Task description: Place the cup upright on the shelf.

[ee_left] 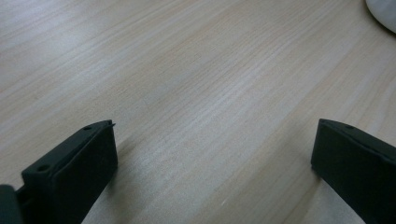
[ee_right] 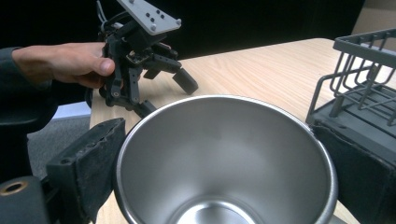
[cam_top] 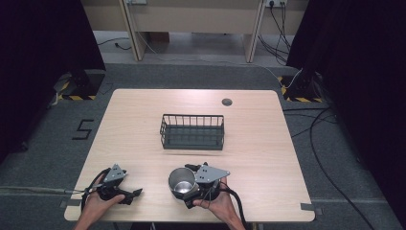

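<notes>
Upright, steel cup [cam_top: 182, 183] between right gripper [cam_top: 191, 184] jaws.

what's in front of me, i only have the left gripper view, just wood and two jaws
Observer: The high view shows a dark wire basket at mid-table, beyond both grippers.
Operator: and that pale thing at my top right corner
Observer: Likely the steel cup; it sits between the right gripper's jaws, to the right of your left gripper.
Operator: anything in the cup
Observer: The right gripper view looks into the cup, and the part of its inside that shows is bare metal.
Operator: is the basket empty too
Observer: In the high view nothing shows inside it.
</notes>
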Demonstrator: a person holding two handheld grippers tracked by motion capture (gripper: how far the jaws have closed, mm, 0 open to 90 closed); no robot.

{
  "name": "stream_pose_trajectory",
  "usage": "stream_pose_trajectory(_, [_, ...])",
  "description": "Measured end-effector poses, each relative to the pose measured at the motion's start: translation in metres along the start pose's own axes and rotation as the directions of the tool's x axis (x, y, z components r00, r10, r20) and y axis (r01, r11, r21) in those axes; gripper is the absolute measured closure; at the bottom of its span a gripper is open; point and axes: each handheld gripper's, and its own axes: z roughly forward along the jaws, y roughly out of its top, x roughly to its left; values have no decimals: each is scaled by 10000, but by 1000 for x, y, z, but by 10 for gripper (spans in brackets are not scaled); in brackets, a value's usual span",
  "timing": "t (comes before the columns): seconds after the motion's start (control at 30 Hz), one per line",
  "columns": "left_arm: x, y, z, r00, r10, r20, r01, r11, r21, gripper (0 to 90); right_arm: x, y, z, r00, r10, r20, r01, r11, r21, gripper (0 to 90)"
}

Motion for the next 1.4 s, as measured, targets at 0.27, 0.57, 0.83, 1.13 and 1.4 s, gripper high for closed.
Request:
stream_pose_trajectory(0.27, [0, 0, 0, 10000, -7, -2, 7, 10000, 0, 0, 2, 3, -5, 9996, 214, 207, -209, 9995, -229, 65])
stream_pose_trajectory(0.57, [0, 0, 0, 10000, 1, 1, -1, 10000, -2, 0, -2, 18, -12, 9974, 263, 667, -249, 9995, -214, 66])
stream_pose_trajectory(0.83, [0, 0, 0, 10000, -1, 1, 1, 10000, -1, 0, -14, 39, -18, 9944, 318, 1011, -292, 9992, -272, 66])
stream_pose_trajectory(1.13, [0, 0, 0, 10000, -2, 1, 2, 10000, -1, 0, -35, 65, -21, 9882, 468, 1456, -441, 9988, -215, 66])
stream_pose_trajectory(1.4, [0, 0, 0, 10000, 2, -3, -2, 10000, -9, 0, -47, 77, -20, 9842, 426, 1720, -408, 9991, -142, 66])
